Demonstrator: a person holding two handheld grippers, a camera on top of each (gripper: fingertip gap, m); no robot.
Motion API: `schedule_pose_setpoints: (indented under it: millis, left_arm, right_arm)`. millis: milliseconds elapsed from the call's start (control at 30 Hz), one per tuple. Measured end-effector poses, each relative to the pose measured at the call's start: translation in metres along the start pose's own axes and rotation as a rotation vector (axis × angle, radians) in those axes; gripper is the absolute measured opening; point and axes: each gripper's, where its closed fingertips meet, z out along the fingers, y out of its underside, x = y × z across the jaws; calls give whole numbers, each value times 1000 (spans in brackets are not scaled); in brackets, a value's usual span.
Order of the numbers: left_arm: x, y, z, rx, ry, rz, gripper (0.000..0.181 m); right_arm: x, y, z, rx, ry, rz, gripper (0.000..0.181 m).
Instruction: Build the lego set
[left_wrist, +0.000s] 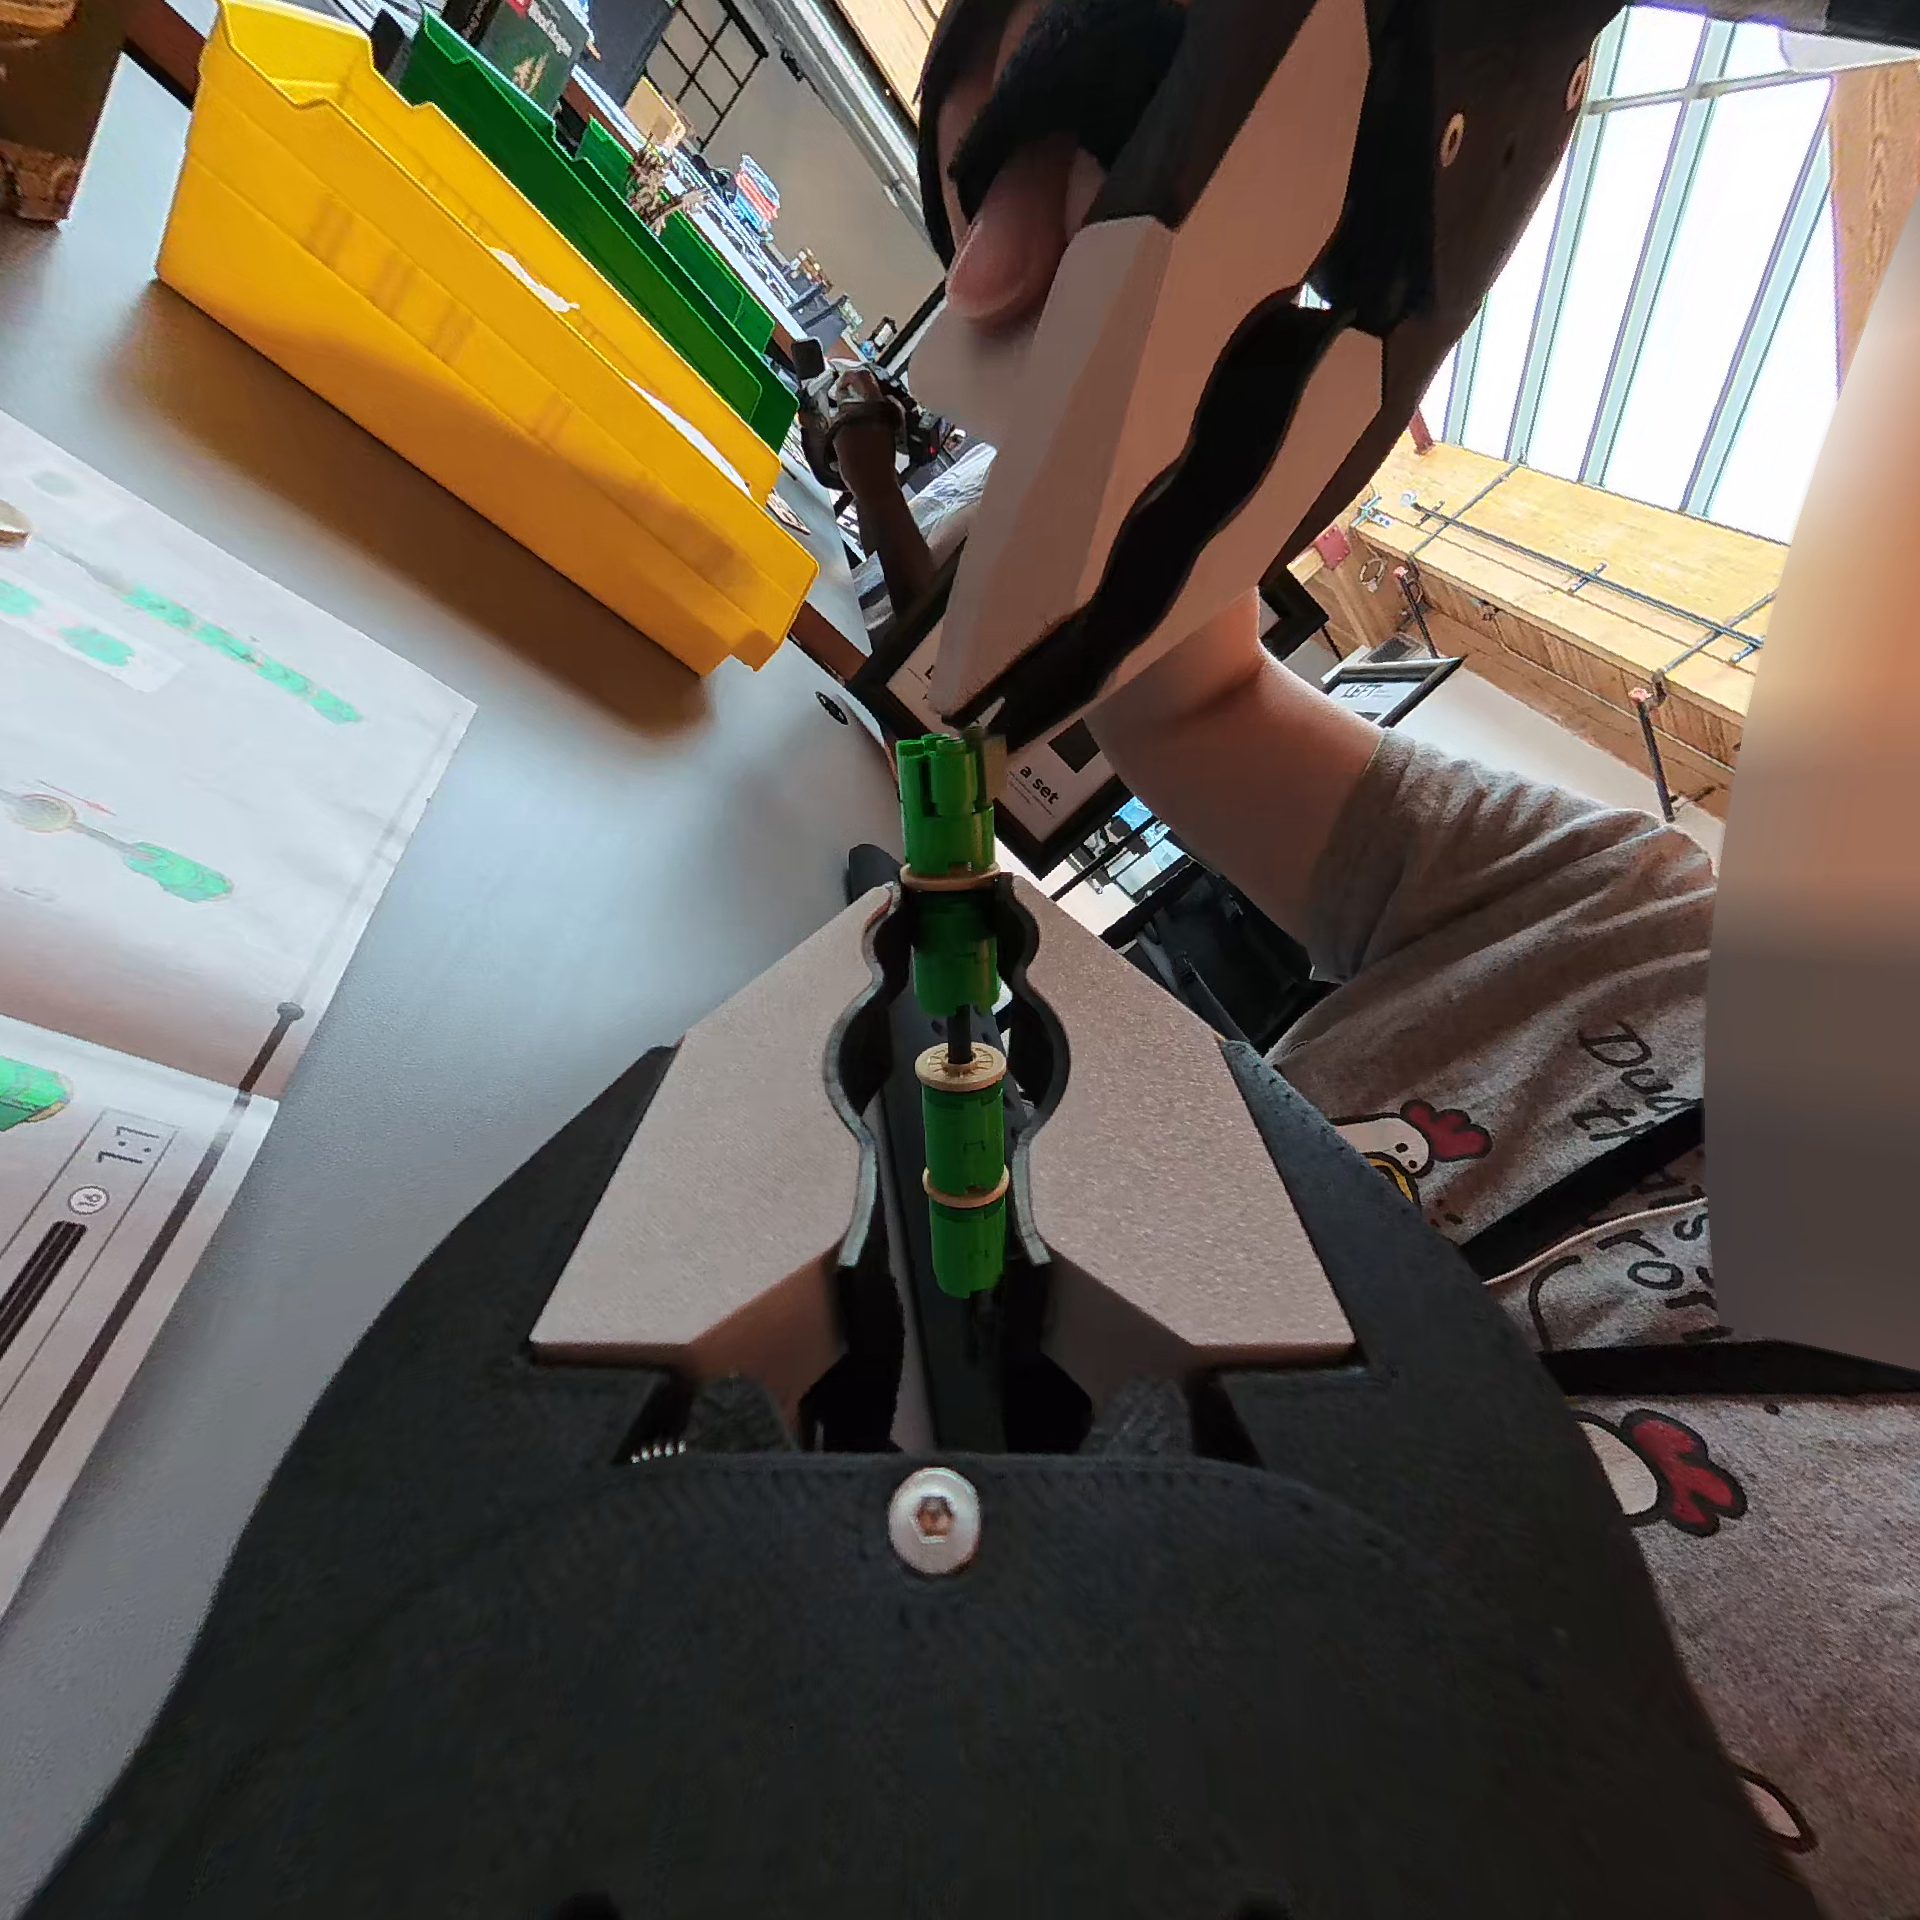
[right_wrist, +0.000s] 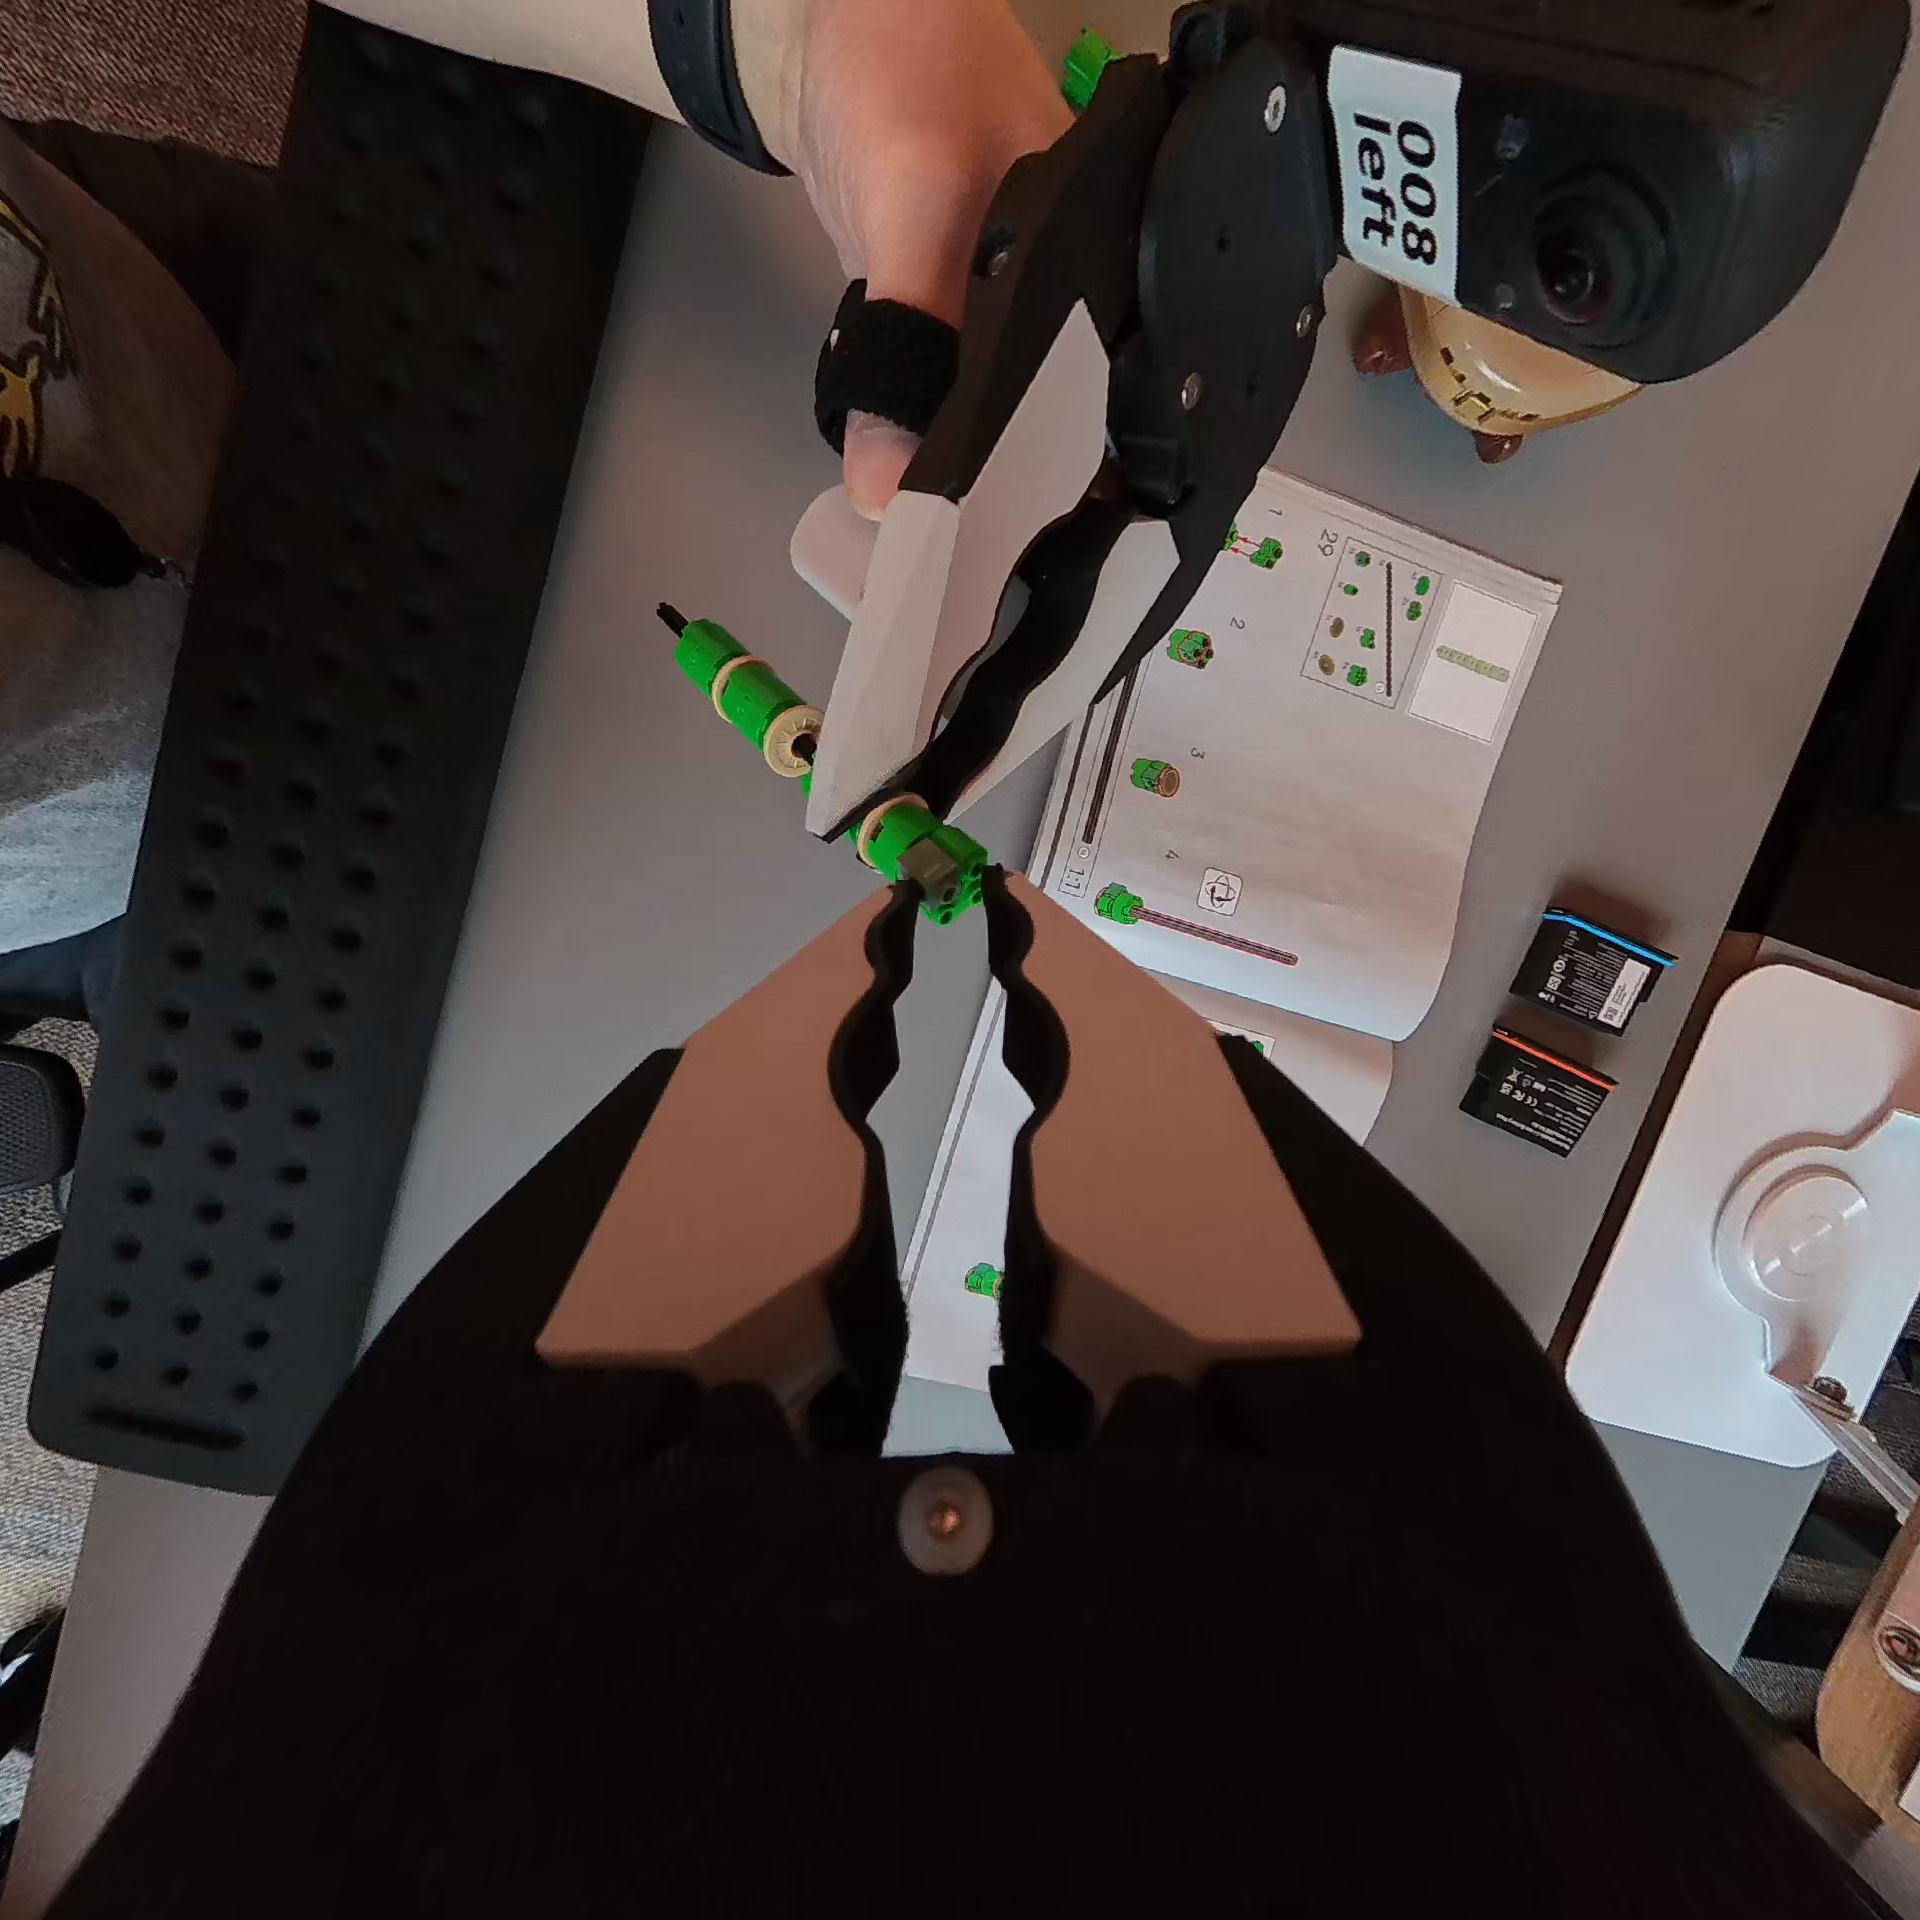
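Note:
A black axle carries a stack of green cylinders and tan discs (left_wrist: 961, 1143). My left gripper (left_wrist: 951, 883) is shut on this stack around its upper part and holds it above the grey table (left_wrist: 582, 914). The stack's top green brick (left_wrist: 940, 800) sticks out past the fingertips. My right gripper (left_wrist: 971, 727) comes down from above and is shut on a small tan piece (left_wrist: 992, 750) at that brick's end. In the right wrist view, my right gripper (right_wrist: 943, 896) pinches the tan piece (right_wrist: 928, 868) against the green end brick (right_wrist: 951, 852). The left gripper (right_wrist: 883, 821) holds the stack (right_wrist: 743, 686) from above.
A yellow bin (left_wrist: 468, 364) and a green bin (left_wrist: 582, 208) stand at the table's far side. An open instruction booklet (right_wrist: 1299, 779) lies under the grippers. A black perforated mat (right_wrist: 312, 727), two small black batteries (right_wrist: 1590, 966) and a white tray (right_wrist: 1766, 1195) lie around. Both grippers' tips are close together, under 4 cm apart.

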Motion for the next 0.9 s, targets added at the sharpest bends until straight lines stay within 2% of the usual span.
schedule_pose_setpoints:
  millis: [133, 233, 300, 333, 367, 433, 500, 633, 700, 900]
  left_arm:
    - [2, -4, -2, 27, 15, -9, 13]
    - [2, -10, -6, 67, 16, -27, 13]
    - [1, -15, -9, 97, 11, -38, 13]
    - [1, -17, -10, 109, 7, -40, 13]
    - [1, -18, -11, 118, 4, -43, 12]
    - [0, -20, -13, 129, -2, -52, 12]
    - [-3, -18, -12, 123, -11, -58, 12]
    - [-9, -12, -8, 93, -27, -71, 12]
    - [-10, -10, -7, 81, -29, -73, 12]
    - [-10, -5, -4, 40, -41, -55, 12]
  right_arm:
    - [4, -4, -6, 43, 28, 10, 17]
    - [9, -11, -19, 160, 88, 61, 34]
    - [12, -24, -29, 339, 195, 93, 47]
    - [7, -29, -30, 431, 240, 78, 62]
    - [3, -32, -29, 511, 304, 64, 70]
    - [-2, -27, -19, 572, 437, 50, 74]
    - [-3, -23, -8, 623, 503, 85, 82]
    - [2, -24, -4, 758, 567, 174, 75]
    - [2, -22, 2, 781, 548, 193, 69]
    - [-3, -21, 15, 819, 483, 231, 71]
